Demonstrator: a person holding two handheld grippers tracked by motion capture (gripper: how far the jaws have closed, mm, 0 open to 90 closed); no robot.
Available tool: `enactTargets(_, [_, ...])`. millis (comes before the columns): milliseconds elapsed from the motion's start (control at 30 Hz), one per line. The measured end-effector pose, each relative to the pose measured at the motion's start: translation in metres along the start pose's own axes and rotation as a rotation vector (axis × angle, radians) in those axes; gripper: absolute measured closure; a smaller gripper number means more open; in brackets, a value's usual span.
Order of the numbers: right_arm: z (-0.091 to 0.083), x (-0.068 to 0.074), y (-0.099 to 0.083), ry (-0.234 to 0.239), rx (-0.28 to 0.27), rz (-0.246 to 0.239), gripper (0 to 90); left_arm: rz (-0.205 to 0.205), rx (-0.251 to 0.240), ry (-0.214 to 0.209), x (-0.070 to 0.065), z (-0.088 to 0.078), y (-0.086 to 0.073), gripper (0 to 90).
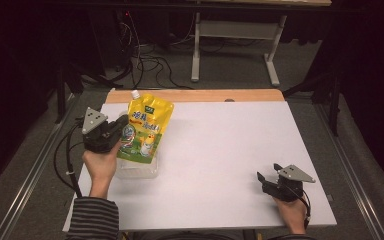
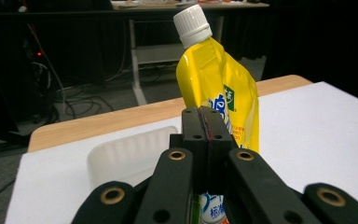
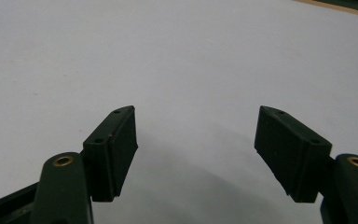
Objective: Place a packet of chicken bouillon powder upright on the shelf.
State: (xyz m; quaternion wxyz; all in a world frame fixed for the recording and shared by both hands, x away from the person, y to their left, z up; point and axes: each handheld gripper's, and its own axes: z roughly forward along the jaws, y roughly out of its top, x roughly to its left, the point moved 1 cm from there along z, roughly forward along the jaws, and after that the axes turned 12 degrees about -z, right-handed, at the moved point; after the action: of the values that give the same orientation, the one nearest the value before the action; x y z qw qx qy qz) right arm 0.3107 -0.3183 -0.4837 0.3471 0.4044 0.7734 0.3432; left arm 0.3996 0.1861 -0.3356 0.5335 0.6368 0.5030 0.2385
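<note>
Right hand-held gripper (image 1: 267,178), near right corner of the surface (image 1: 220,150): jaws spread, empty; left hand-held gripper (image 1: 121,131), left edge: jaws pinching yellow spouted pouch (image 1: 145,129) by its side, above clear plastic container (image 1: 137,167); risk: thin edge grip may let the tilted pouch slip or swing, missing the container.

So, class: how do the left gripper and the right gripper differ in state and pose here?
The left gripper is shut on the yellow pouch; the right gripper is open and holds nothing. The left gripper is raised by the clear container; the right gripper sits low on the white table. Both are hand-held, with black jaws.
</note>
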Motion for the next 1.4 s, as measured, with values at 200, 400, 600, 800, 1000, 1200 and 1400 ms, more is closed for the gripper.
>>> enactTargets(200, [0.000, 0.000, 0.000, 0.001, 0.003, -0.004, 30.2, 0.007, 0.020, 0.023, 0.004, 0.009, -0.009, 90.0])
enactTargets(400, [0.000, 0.000, 0.000, 0.001, 0.003, -0.005, 30.2, 0.020, 0.036, 0.034, 0.005, 0.015, -0.016, 89.8])
enactTargets(600, [0.000, 0.000, 0.000, 0.001, 0.003, -0.004, 30.2, 0.028, 0.060, 0.043, 0.006, 0.018, -0.021, 89.1])
enactTargets(800, [0.000, 0.001, 0.000, 0.002, 0.005, -0.006, 30.2, 0.036, 0.083, 0.040, 0.006, 0.016, -0.022, 86.2])
enactTargets(1000, [0.000, 0.001, 0.000, -0.001, 0.011, -0.006, 30.2, 0.018, 0.159, 0.042, 0.015, 0.011, -0.019, 82.0])
enactTargets(1200, [0.001, 0.001, 0.000, -0.001, 0.010, -0.011, 30.2, 0.011, 0.219, 0.037, 0.016, 0.013, -0.012, 79.9])
enactTargets(1400, [0.001, 0.001, 0.000, -0.001, 0.008, -0.012, 30.2, 0.024, 0.291, 0.046, 0.015, 0.022, -0.007, 73.4])
